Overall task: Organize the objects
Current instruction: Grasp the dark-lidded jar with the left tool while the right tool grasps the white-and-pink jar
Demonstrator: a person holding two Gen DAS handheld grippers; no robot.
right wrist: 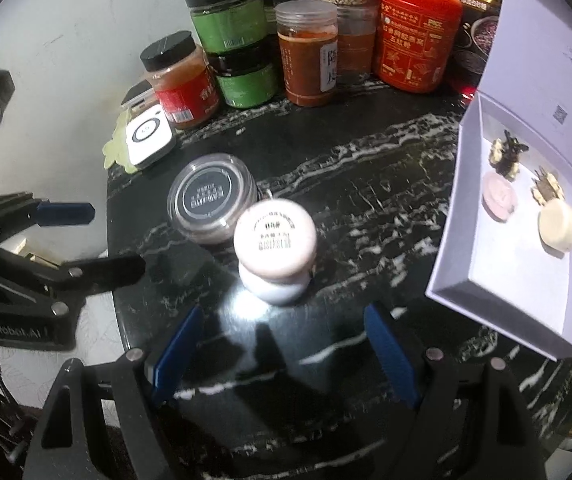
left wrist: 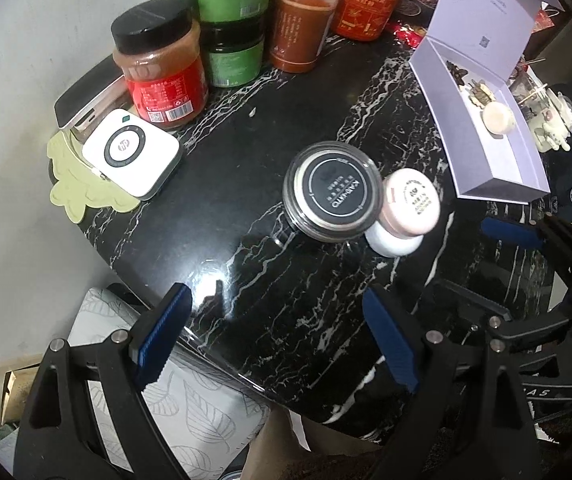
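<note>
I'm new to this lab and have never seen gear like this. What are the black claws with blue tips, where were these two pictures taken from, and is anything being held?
They are two hand-held grippers, one in each of a person's hands; no robot arm is involved. Each carries a camera looking along its fingers. One picture comes from the left gripper, the other from the right gripper. Both stand open and hold nothing.

Below them is a black marble-patterned table. On it sit a clear round jar with a black lid, touching a small pink-capped white jar, and an open pale lilac box with small items inside. At the back stand spice jars and a red canister; a white square device lies at the left edge.
</note>
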